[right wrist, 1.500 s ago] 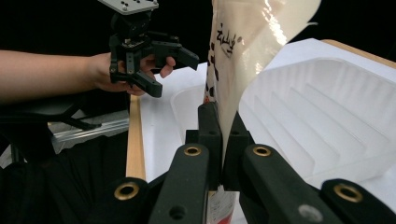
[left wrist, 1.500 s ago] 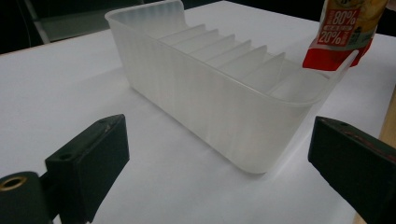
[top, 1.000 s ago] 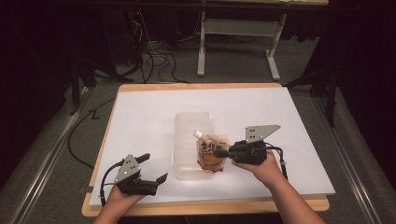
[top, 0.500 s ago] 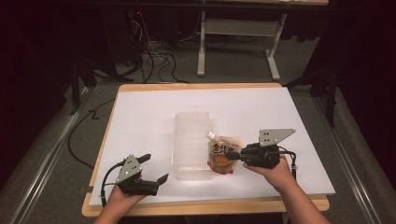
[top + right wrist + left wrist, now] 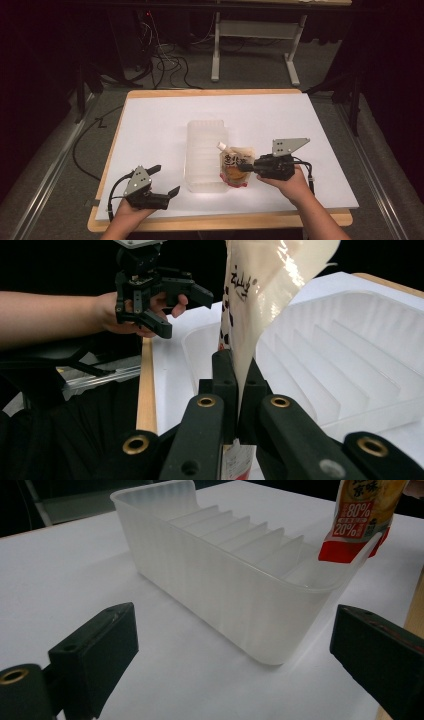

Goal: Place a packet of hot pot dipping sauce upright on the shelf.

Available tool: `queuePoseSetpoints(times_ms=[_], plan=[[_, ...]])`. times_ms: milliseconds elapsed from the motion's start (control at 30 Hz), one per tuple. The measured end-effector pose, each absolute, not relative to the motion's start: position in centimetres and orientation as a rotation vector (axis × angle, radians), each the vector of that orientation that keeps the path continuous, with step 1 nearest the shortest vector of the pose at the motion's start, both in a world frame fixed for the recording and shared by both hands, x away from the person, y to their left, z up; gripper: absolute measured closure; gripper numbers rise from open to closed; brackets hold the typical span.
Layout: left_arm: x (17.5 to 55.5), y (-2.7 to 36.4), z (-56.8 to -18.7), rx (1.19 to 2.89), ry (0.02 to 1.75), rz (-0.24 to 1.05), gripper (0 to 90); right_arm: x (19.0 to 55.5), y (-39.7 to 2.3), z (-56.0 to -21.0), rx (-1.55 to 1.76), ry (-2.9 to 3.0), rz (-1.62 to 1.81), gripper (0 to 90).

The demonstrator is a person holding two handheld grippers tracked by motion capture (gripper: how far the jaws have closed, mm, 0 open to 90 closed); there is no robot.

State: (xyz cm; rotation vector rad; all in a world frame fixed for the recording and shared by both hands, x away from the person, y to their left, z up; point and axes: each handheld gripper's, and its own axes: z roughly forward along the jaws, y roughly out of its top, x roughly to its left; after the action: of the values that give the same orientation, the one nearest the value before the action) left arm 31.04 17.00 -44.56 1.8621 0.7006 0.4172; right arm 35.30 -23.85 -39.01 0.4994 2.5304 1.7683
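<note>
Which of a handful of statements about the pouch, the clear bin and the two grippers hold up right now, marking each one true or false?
1. The right gripper is clamped on the pouch. True.
2. The left gripper holds the clear bin. False: its jaws stand open and apart from the bin.
3. The clear bin has ribbed dividers inside. True.
4. The pouch lies flat on the white table, far from the bin. False: it is held at the bin's right edge.
</note>
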Motion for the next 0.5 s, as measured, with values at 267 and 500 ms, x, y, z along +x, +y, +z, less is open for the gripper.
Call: queuePoseSetpoints(times_ms=[267, 500], plan=[[31.0, 17.0, -44.5, 1.862, 0.699, 0.416, 5.9, 36.1, -21.8, -39.2, 0.466, 2.555, 1.774, 90.0], [31.1, 17.1, -44.5, 1.861, 0.699, 0.415, 5.9, 36.7, -20.2, -39.4, 0.448, 2.56, 1.783, 90.0]])
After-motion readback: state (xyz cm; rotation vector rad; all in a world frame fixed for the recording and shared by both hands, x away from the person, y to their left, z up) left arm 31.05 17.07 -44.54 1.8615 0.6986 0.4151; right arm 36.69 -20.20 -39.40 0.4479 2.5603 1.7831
